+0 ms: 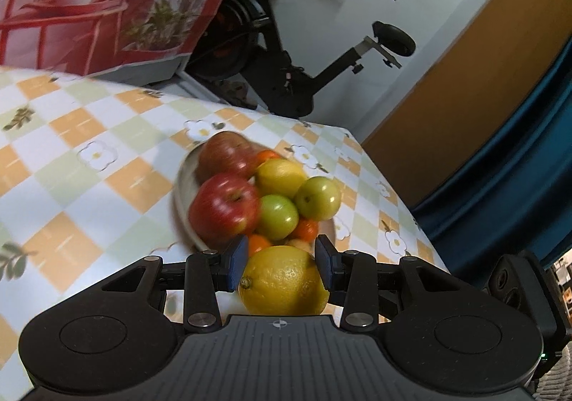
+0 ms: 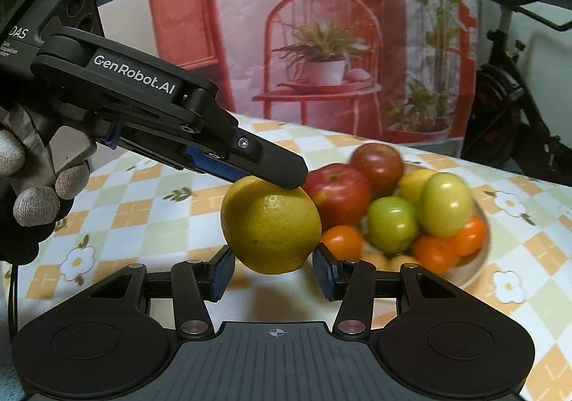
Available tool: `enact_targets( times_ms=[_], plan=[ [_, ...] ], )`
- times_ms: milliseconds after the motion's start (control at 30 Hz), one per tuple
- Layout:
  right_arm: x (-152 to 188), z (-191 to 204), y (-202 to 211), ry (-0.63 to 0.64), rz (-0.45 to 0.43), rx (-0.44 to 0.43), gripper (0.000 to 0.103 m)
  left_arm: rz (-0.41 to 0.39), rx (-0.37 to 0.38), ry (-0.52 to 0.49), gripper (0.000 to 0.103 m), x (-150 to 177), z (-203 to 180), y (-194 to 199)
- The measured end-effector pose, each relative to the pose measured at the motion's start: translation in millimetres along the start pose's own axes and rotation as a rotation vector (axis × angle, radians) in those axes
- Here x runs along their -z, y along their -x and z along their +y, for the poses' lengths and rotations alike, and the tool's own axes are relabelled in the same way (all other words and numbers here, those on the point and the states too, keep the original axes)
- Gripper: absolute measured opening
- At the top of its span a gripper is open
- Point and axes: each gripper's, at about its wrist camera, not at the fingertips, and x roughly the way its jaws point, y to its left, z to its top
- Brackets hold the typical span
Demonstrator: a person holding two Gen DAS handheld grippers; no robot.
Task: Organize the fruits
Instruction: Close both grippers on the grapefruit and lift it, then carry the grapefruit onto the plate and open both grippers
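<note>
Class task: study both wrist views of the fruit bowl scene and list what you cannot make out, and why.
- Left wrist view: the bowl and red apples are motion-blurred; pale fruits at the bottom are hidden by the held lemon.
- Right wrist view: the left gripper covers the lemon's top, and only one finger shows.
- Right wrist view: whether the right gripper touches the lemon is unclear.

I think I'm in a home. I see a table (image 1: 107,186) with a flowery checked cloth, a fruit bowl (image 2: 479,258), and an exercise bike (image 1: 286,54) by the wall.
</note>
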Motion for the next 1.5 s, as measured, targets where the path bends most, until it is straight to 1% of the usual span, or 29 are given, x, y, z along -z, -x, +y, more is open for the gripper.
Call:
enact_targets(
  times_ms=[167, 300, 500, 567, 667, 767, 867, 1267, 1400, 1500],
  plan=[
    [1.7, -21.0, 2.8, -0.031, 0.002, 0.025, 0.045, 0.026, 0.004, -0.024, 0.043, -11.0, -12.7, -24.6],
    [3.0, -34.9, 0.3, -0.057, 0.008, 0.043, 0.045, 0.047, 0.001, -0.018, 0.043, -15.6, -14.3, -38.8],
    [5.8, -49.5, -5.6, -0.107, 0.015, 0.049, 0.045, 0.073, -0.026, -0.026, 0.043, -22.5, -18.6, -53.0],
    [5.7, -54.5, -7.8, -0.123, 0.018, 0.052, 0.045, 0.076, -0.039, -0.018, 0.040, -24.6, -17.2, -55.0],
    [4.2, -65.6, -7.2, -0.168, 0.006, 0.037, 0.044, 0.060, -0.058, -0.010, 0.040, -29.8, -16.3, -55.1],
    [1.0, -69.9, -9.9, -0.175, 0.025, 0.018, 0.045, 0.041, -0.078, 0.000, 0.040, -34.8, -13.9, -52.3],
    [1.4, -68.2, -11.8, -0.156, 0.034, 0.022, 0.045, 0.032, -0.093, 0.005, 0.040, -37.3, -12.8, -50.1],
    [0.8, -66.3, -8.1, -0.176, 0.039, 0.045, 0.046, 0.024, -0.139, -0.012, 0.040, -32.7, -11.2, -39.9],
    [0.4, -66.1, -6.3, -0.181, 0.046, 0.064, 0.048, 0.017, -0.156, -0.011, 0.040, -30.6, -10.4, -34.7],
    [1.1, -65.1, -3.9, -0.179, 0.045, 0.076, 0.052, 0.011, -0.168, -0.013, 0.041, -28.5, -9.9, -30.7]
  ],
)
